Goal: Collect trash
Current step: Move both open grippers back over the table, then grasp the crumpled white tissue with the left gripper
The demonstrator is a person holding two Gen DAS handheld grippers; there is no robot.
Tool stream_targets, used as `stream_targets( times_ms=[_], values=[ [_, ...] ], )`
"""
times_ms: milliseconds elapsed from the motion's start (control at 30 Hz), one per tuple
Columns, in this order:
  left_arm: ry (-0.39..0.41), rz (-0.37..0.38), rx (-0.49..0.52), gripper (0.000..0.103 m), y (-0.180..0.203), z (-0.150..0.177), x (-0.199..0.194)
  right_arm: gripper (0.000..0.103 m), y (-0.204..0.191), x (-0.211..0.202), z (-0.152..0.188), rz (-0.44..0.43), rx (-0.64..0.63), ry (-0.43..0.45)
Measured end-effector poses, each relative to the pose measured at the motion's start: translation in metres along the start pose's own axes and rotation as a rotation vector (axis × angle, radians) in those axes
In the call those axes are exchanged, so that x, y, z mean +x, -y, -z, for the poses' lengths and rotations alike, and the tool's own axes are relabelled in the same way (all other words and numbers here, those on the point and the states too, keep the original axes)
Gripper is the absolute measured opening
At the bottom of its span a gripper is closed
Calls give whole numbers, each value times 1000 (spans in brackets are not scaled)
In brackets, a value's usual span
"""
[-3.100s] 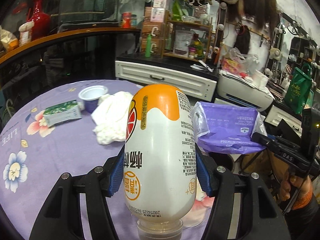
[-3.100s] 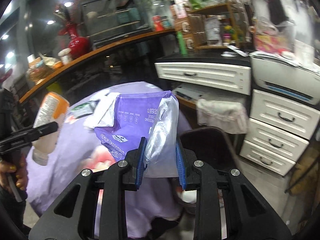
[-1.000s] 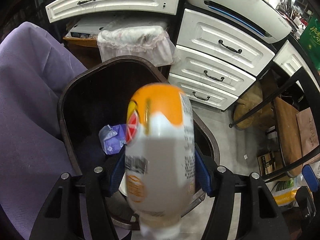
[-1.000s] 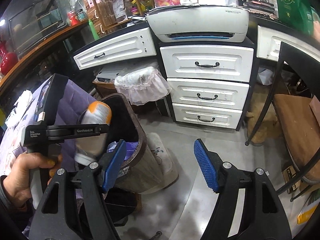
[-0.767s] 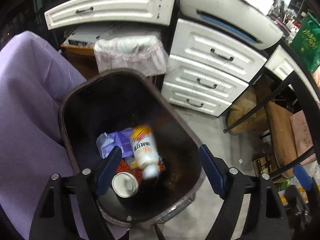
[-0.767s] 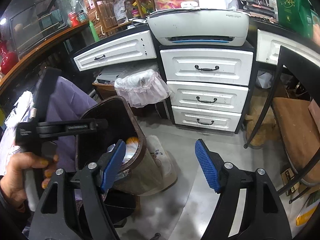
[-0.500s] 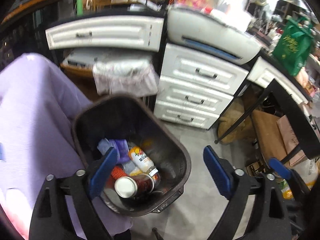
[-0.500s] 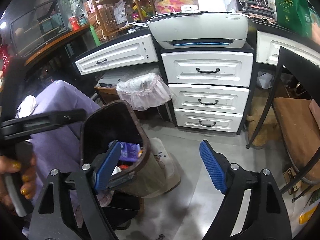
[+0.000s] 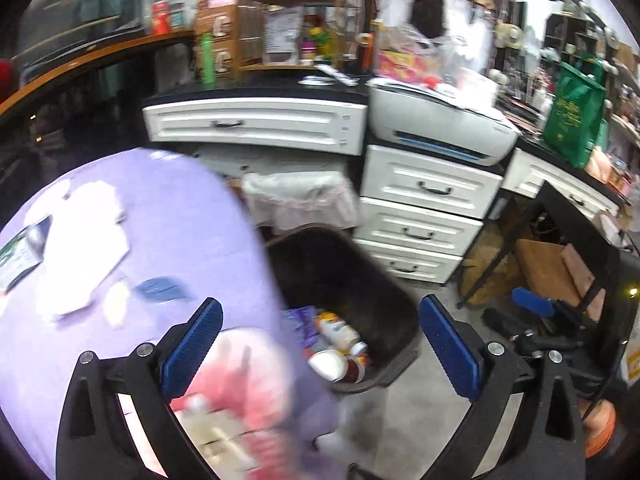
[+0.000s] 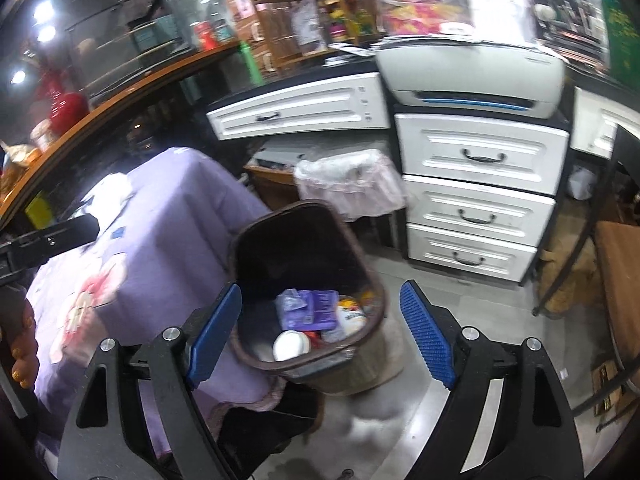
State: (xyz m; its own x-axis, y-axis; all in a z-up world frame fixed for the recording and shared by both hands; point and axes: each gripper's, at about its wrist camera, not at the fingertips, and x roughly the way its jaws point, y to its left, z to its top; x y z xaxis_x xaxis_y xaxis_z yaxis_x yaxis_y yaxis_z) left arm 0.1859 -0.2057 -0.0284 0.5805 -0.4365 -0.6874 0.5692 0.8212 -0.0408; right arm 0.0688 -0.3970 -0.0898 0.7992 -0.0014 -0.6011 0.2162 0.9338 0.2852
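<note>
Left gripper [image 9: 320,348] jaws opening, empty; right gripper [image 10: 320,330] wide, empty. Swing left to the table [image 9: 168,216]; take the tissue [image 9: 86,248] squarely.

Ahead of the jaws stands a white drawer cabinet [image 10: 476,184] with dark handles, a white printer [image 10: 468,76] on its black top. Left of it hangs a wide white drawer [image 10: 300,108] under a black counter. A curved wooden counter [image 10: 120,92] sweeps further left. Wooden shelves [image 9: 288,28] crowd the back wall. Below the jaws the floor [image 10: 500,320] is grey. Ceiling lights [image 10: 44,20] glare at upper left.
</note>
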Motion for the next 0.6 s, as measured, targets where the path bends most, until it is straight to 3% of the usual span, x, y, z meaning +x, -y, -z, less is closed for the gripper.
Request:
stream_targets(
  times_ms=[433, 600],
  values=[
    [-10, -284, -249, 97, -153, 7, -21, 81, -95, 20, -17, -192, -177, -28],
    [-47, -302, -328, 89, -203, 5, -8, 81, -129, 27, -31, -278, -220, -34]
  ],
)
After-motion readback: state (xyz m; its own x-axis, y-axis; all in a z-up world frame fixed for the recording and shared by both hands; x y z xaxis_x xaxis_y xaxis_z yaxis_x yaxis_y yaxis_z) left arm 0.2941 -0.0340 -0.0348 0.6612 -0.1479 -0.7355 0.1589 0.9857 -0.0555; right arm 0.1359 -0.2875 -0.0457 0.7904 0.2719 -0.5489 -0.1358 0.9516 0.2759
